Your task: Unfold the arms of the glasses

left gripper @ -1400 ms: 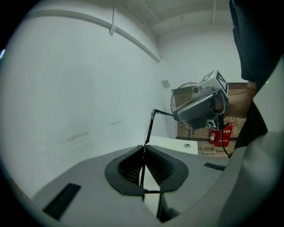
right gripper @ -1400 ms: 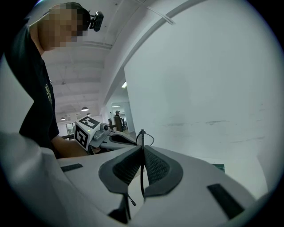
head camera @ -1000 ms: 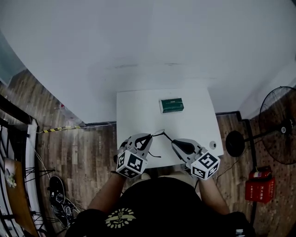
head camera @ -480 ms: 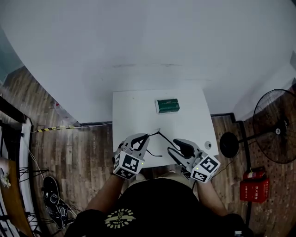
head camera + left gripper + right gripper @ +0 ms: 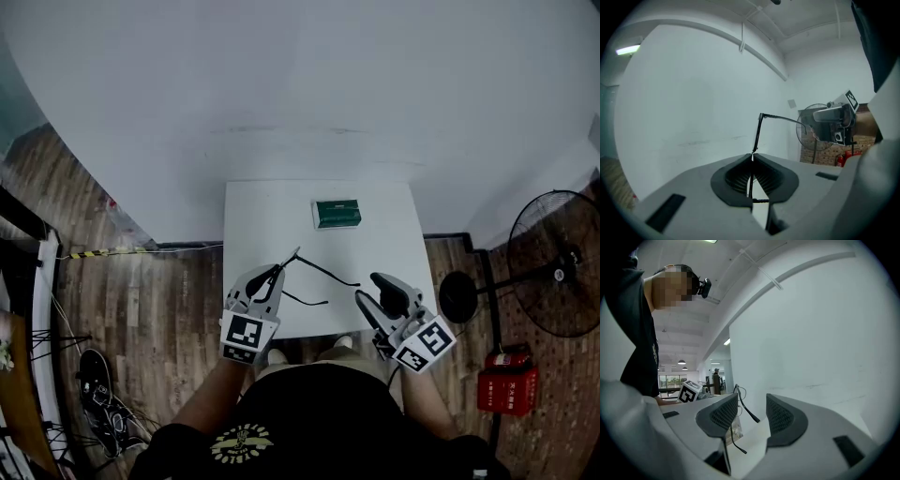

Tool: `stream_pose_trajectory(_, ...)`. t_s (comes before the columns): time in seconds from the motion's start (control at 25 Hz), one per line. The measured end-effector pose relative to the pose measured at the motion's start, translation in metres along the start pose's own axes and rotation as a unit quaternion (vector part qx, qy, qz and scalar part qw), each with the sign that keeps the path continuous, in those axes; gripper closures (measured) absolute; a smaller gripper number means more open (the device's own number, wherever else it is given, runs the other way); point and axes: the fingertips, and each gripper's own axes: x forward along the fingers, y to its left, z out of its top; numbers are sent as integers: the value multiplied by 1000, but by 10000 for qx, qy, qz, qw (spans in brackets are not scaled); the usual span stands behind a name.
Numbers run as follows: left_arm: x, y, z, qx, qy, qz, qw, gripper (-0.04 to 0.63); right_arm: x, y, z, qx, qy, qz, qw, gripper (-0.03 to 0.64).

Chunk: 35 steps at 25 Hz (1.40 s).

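Observation:
Thin black glasses hang above the white table. My left gripper is shut on their frame, which stands edge-on between the pads in the left gripper view. One arm sticks out sideways toward my right gripper. The other arm trails toward me. My right gripper has just been opening and stands open with nothing between its pads. In the right gripper view the glasses show through the gap of the right gripper, just ahead of the jaws.
A green box lies at the back of the table. A standing fan and a red extinguisher are on the wooden floor to the right. A white wall lies behind the table.
The right gripper has opened, let go of the glasses' arm and drawn back to the right. The left gripper has shifted left and rolled with the glasses, and the arm now stands out from the frame.

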Motion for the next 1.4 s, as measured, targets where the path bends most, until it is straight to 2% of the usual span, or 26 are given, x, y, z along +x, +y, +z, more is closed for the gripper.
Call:
stream_pose_trajectory(0.12,-2,12,9,-186,-273,287,9990,574,-10,-19,13,-93,-277,-368,9989,446)
stream_pose_trajectory(0.32,0,26,22,-305,-480,781,9953,574,-36,-54,28,-365,-556,-869,9940,478)
stream_pose_trajectory(0.72,35,3,55,-316,-792,1189,9892,574,-93,-142,40,-345,-903,-1282,9870,561)
stream_pose_trajectory(1.08,79,-29,76,-221,-886,1432,9855,574,-117,-210,40,-358,-889,-1166,9885,615)
stream_pose_trajectory(1.4,111,-49,85,-220,-870,1737,9807,574,-111,-246,43,-839,-641,-748,9916,615)
